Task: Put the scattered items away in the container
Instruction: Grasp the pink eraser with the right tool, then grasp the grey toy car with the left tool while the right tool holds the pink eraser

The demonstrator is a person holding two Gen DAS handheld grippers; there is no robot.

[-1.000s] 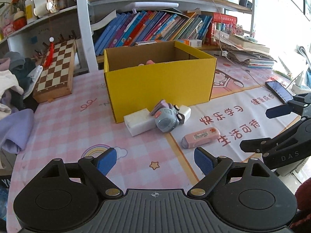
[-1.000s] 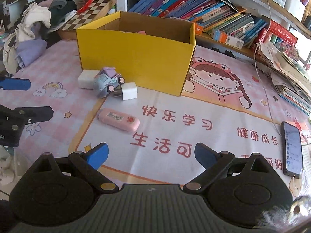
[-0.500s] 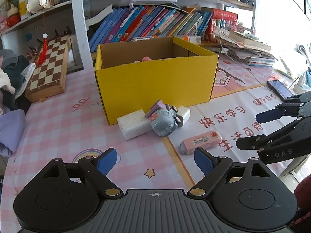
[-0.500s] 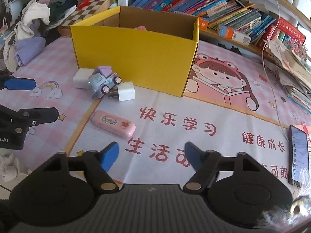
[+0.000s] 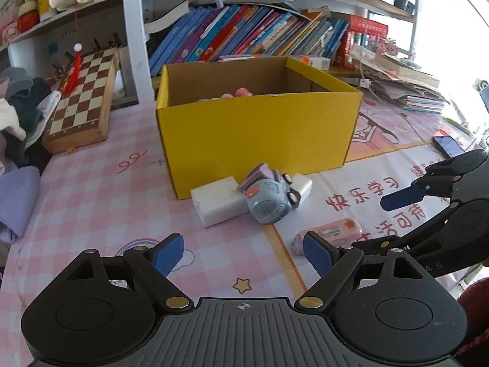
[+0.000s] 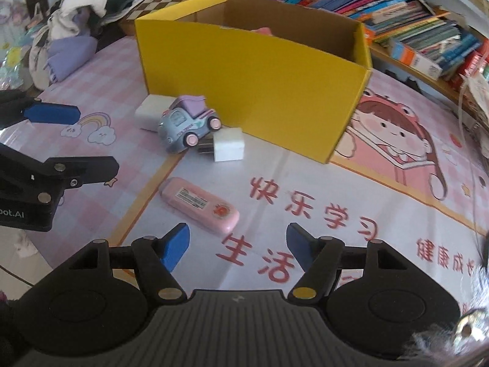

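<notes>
A yellow cardboard box (image 5: pixel 256 131) (image 6: pixel 250 82) stands open on the table with something pink inside. In front of it lie a white block (image 5: pixel 218 201) (image 6: pixel 152 108), a blue-grey toy car (image 5: pixel 269 197) (image 6: pixel 186 124), a white plug adapter (image 5: pixel 302 183) (image 6: pixel 229 148) and a pink case (image 5: pixel 331 232) (image 6: pixel 200 203). My left gripper (image 5: pixel 243 255) is open and empty, short of the white block and car. My right gripper (image 6: pixel 238 246) is open and empty, just short of the pink case.
A chessboard box (image 5: pixel 81 101) lies left of the yellow box, with clothes (image 6: pixel 73 36) piled beyond it. Books (image 5: pixel 244 36) fill the shelf behind. A phone (image 5: pixel 449 146) and stacked papers (image 5: pixel 403 88) lie at the right.
Both grippers have moved forward and lower toward the items. The right gripper has come close to the pink case and its jaws have narrowed somewhat.
</notes>
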